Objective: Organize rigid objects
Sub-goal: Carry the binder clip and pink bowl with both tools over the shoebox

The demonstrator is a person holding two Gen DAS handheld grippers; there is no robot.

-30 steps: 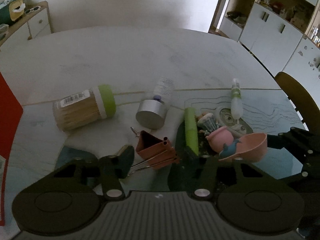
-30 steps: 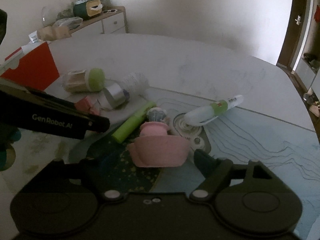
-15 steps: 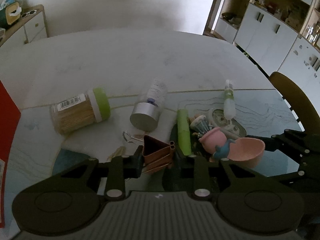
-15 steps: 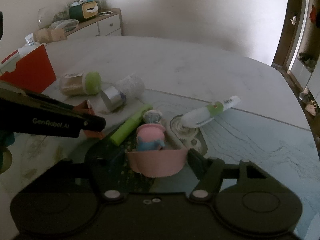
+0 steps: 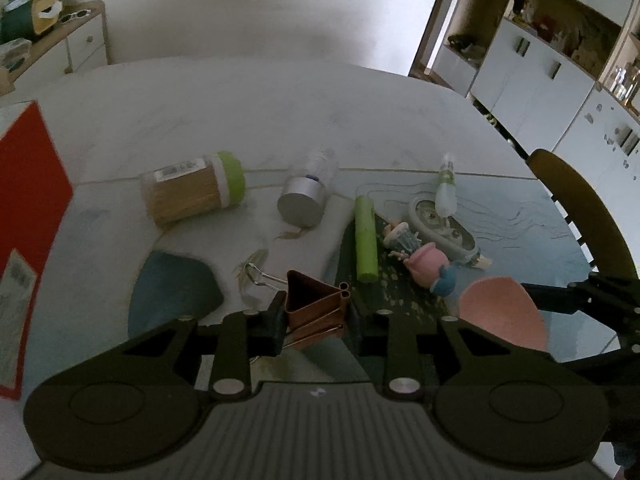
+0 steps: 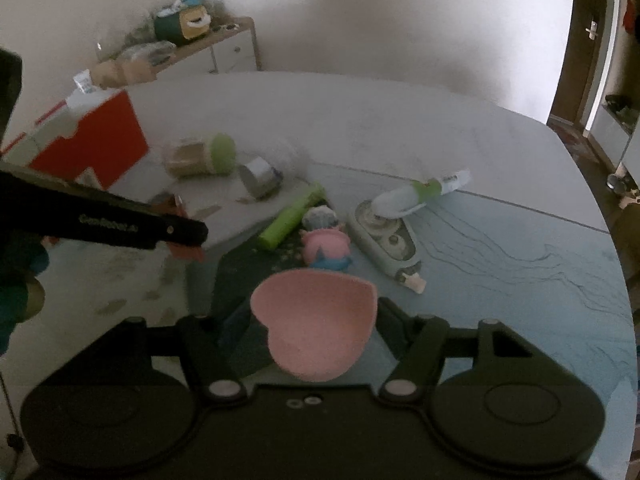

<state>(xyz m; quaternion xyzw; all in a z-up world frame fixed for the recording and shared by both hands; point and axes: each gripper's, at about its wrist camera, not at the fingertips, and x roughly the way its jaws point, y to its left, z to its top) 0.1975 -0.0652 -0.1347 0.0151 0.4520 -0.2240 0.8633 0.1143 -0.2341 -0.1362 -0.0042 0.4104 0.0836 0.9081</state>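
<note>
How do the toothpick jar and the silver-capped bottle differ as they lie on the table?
The toothpick jar has a green lid and a body packed with tan sticks; the silver-capped bottle has a metallic cap and a clear body. The jar lies sideways across the left wrist view, lid to the right; the bottle points its cap toward the camera. The jar looks bulkier. Both are cylinders tipped over, untouched by either gripper.

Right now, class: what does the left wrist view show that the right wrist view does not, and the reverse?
Only the left wrist view shows the left gripper clamping the copper binder clip head-on, plus a chair back. Only the right wrist view shows the pink heart-shaped dish head-on, held in the right gripper. Both show the toothpick jar, green marker and pink pig toy.
</note>
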